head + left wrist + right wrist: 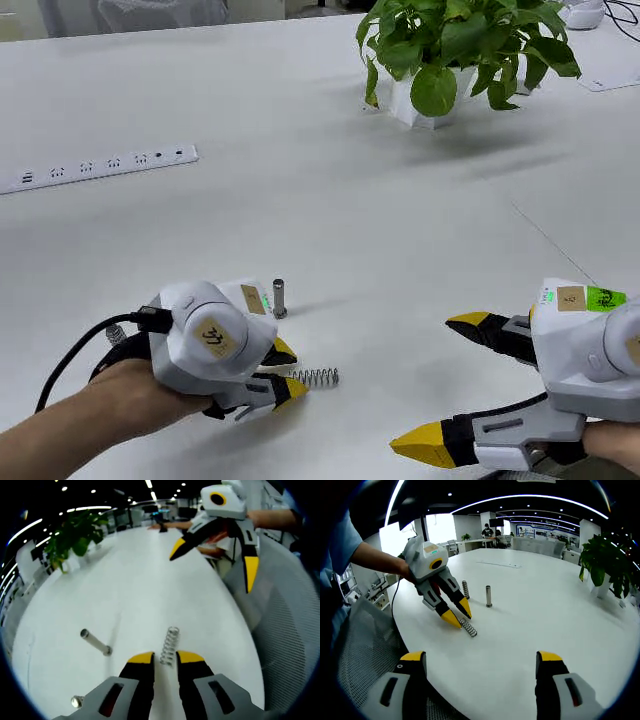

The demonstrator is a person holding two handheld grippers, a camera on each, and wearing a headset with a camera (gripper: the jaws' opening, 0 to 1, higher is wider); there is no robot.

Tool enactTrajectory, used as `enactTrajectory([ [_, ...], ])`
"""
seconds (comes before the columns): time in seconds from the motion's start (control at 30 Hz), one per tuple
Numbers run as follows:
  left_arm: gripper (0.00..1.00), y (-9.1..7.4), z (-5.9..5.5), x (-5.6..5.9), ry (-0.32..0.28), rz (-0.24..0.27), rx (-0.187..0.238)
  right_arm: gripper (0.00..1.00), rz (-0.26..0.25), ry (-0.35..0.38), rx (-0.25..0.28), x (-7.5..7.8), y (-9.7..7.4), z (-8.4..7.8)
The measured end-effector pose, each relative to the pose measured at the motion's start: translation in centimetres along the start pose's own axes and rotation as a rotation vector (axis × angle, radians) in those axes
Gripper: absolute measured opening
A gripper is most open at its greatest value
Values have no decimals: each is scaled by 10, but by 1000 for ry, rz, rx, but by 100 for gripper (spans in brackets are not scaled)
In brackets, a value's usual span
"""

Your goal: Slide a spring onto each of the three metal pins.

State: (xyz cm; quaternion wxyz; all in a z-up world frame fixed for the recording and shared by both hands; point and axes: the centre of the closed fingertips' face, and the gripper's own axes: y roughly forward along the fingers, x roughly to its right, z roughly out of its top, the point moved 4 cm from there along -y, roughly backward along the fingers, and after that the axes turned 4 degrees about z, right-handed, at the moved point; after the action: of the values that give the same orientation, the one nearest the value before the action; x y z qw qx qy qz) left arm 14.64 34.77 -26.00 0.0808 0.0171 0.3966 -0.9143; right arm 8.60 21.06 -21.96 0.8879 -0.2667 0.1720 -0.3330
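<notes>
Spring (318,377) lies flat on the white worktop (400,260), its near end between the close-set fingers of the left gripper (292,369); whether they pinch it cannot be told. A bare pin (279,298) stands upright just behind. Caught so near its end, the coil could flex or flick away when lifted. The left hand (135,392) sits low, knuckles up. The right gripper (445,385) hovers at right, fingers wide apart.
</notes>
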Motion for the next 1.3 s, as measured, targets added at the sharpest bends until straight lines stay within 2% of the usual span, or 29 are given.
enactTrajectory([
  [0.23,19,3,-5,2,13,-35,-42,91,-8,7,9,-1,-2,0],
  [0.5,15,4,-4,2,39,-38,-63,91,-16,12,13,1,-4,1],
  [0.63,13,2,-5,1,61,-45,-94,91,-18,14,16,1,-5,1],
  [1.0,11,4,-3,0,98,-50,-129,90,-16,15,21,0,-4,1],
  [1.3,10,4,-3,1,85,-38,-135,90,-6,21,22,-4,-2,1],
])
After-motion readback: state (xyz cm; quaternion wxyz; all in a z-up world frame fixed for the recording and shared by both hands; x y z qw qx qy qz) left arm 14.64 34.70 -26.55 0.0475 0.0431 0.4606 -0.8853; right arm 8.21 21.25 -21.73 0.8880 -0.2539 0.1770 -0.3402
